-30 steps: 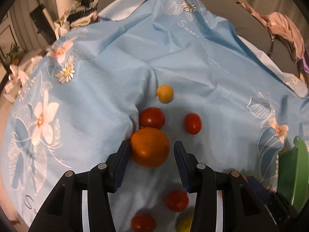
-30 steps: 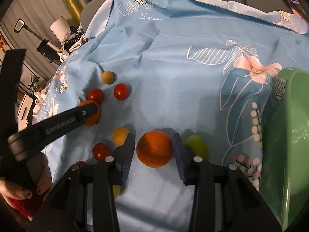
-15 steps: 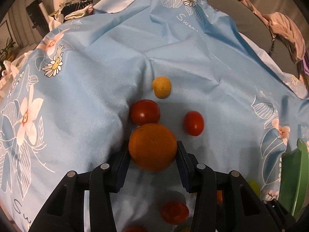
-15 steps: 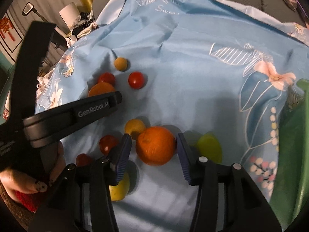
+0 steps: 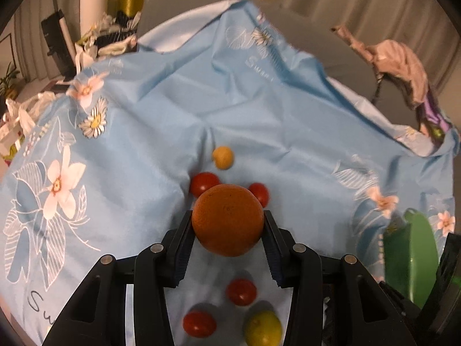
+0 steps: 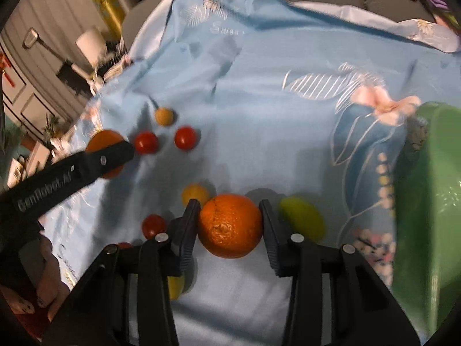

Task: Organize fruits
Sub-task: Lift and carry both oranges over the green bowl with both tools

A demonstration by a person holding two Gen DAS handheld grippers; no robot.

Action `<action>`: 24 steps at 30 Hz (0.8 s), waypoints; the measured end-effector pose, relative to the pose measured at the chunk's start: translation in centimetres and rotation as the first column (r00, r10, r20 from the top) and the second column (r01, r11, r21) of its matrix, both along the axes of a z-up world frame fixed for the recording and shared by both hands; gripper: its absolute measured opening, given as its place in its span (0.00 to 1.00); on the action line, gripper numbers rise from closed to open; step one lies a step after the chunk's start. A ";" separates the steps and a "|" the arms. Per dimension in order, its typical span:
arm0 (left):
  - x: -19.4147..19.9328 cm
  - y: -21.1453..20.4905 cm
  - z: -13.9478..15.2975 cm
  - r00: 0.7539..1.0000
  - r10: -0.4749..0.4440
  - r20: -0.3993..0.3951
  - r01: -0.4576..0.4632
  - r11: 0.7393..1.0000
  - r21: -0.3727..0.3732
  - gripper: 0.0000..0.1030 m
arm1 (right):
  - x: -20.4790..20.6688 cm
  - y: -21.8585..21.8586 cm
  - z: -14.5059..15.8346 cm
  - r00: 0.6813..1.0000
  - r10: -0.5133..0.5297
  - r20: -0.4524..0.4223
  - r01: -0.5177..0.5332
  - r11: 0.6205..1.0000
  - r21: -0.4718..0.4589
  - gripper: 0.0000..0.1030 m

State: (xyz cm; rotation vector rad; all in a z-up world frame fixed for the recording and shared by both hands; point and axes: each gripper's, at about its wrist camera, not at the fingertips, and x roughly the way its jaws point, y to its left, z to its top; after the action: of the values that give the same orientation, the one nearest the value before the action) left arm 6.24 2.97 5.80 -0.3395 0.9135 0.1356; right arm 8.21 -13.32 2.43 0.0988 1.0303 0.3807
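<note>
Oranges sit in both my grippers: my left gripper [image 5: 227,227] clamps one orange [image 5: 227,219] above the blue cloth [image 5: 173,109]; my right gripper [image 6: 229,225] pinches another orange [image 6: 229,226]; the green bowl [image 6: 432,201] lies right, nearer my right hand.

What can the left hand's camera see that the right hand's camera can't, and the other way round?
Only the left wrist view shows the pink cloth heap at the far right, and the left gripper from behind, squeezing its orange.

Only the right wrist view shows the person's hand holding the left gripper, the green-yellow fruit beside the right gripper, and that gripper's orange.

Both show the blue flowered cloth, the green bowl, the small red tomatoes and the little yellow fruit.
</note>
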 end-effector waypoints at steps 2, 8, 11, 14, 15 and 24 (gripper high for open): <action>-0.5 -0.5 0.8 0.999 -0.010 0.030 0.010 1.000 0.003 0.44 | -0.7 -0.9 1.4 0.999 -0.021 0.043 0.019 0.999 0.030 0.41; -2.1 -2.2 2.9 0.992 -0.070 0.102 0.070 0.998 0.010 0.44 | -2.5 -2.9 4.4 0.988 -0.082 0.130 0.070 0.993 0.099 0.42; -2.8 -3.1 3.7 0.987 -0.098 0.129 0.097 0.995 0.017 0.44 | -3.3 -3.7 5.6 0.981 -0.109 0.162 0.089 0.988 0.126 0.42; -3.5 -4.2 4.4 0.978 -0.136 0.156 0.132 0.991 0.034 0.44 | -3.6 -4.7 6.5 0.973 -0.140 0.185 0.113 0.982 0.150 0.42; -3.6 -4.6 4.6 0.976 -0.144 0.163 0.140 0.989 0.038 0.44 | -3.8 -5.1 6.7 0.970 -0.149 0.190 0.120 0.980 0.156 0.42; -4.9 -9.6 5.4 0.937 -0.289 0.199 0.279 0.957 0.075 0.44 | -5.3 -9.8 8.2 0.932 -0.279 0.232 0.242 0.955 0.174 0.42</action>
State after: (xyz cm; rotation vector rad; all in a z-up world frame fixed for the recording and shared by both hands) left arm 1.36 -6.65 11.23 -0.1714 0.7411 -0.1436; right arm 2.95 -23.10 10.61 0.3058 0.7224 0.2164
